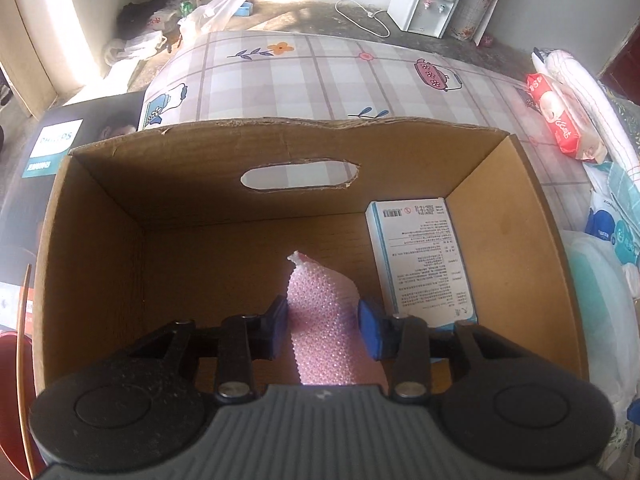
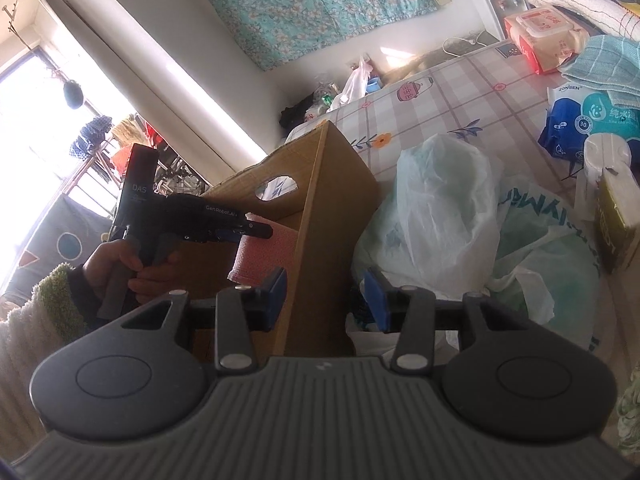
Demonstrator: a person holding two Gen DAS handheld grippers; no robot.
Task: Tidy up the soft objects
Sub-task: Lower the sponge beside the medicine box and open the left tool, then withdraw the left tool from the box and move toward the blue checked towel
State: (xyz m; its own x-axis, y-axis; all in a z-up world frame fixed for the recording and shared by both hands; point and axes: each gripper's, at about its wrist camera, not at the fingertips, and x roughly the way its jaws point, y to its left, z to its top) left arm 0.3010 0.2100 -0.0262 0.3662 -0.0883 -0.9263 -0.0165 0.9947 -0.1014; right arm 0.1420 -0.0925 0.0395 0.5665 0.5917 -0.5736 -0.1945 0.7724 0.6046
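An open cardboard box (image 1: 500,240) stands on the checked tablecloth (image 1: 320,76). My left gripper (image 1: 323,320) points down into it, shut on a pink dimpled soft sheet (image 1: 324,304) that touches both blue pads; the sheet's tip hangs over the box floor. A blue-and-white carton (image 1: 420,260) lies in the box's right corner. In the right wrist view a hand holds the left gripper (image 2: 256,233) over the box (image 2: 340,184) with the pink sheet (image 2: 266,258) under it. My right gripper (image 2: 326,298) is open near the box's side wall, with nothing pressed between its fingers.
White plastic bags (image 2: 440,208) are piled right of the box. Beyond them lie blue wet-wipe packs (image 2: 580,116), a teal towel (image 2: 608,64), a paper roll (image 2: 604,152) and a red wipes pack (image 2: 540,40). A dark Philips box (image 1: 60,148) sits left of the cardboard box.
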